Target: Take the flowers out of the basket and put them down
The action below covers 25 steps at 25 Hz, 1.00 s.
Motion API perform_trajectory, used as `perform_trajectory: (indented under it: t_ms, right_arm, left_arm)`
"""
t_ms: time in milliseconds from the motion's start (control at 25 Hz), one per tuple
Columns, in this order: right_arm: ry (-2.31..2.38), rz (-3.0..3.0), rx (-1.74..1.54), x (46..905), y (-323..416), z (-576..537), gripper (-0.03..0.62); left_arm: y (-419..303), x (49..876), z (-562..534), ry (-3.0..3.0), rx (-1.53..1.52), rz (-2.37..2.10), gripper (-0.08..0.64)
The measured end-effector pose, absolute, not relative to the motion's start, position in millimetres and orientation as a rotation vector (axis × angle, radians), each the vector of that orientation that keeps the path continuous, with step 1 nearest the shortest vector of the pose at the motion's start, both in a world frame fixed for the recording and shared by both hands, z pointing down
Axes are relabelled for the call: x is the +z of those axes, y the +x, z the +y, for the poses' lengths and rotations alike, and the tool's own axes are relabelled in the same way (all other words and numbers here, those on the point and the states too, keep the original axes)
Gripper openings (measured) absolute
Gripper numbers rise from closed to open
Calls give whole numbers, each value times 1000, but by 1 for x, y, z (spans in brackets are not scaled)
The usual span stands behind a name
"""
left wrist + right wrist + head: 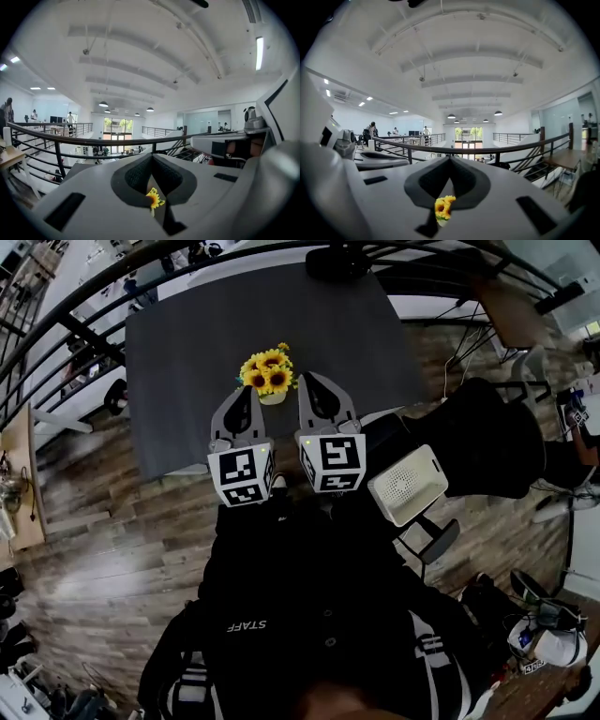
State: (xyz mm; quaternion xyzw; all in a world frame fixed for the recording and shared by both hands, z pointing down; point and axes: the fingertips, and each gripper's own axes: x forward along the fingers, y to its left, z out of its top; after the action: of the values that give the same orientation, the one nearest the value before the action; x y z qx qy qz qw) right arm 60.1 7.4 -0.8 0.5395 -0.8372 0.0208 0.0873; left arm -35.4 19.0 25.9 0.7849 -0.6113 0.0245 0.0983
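Observation:
A bunch of yellow sunflowers stands in a small pale basket near the front edge of the dark grey table. My left gripper is just left of the basket and my right gripper just right of it, side by side, both pointing away from me. Both are shut, tips meeting, with nothing between the pads. In the left gripper view the flowers show small through the gap under the closed left gripper. The right gripper view shows the flowers likewise below the closed right gripper.
A white perforated box rests on a chair at my right, with a black seat beyond it. A curved black railing runs behind the table. Wooden floor lies all around. A desk with cables stands at far left.

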Motion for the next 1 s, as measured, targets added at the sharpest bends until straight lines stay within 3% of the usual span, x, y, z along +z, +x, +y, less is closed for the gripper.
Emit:
perform_trajectory:
  t_ms: [1000]
  right_arm:
    - [1624,-2501,-34,-42,65,-1,14]
  left_arm:
    - [-11,-9,9,2401,32,-1722,0]
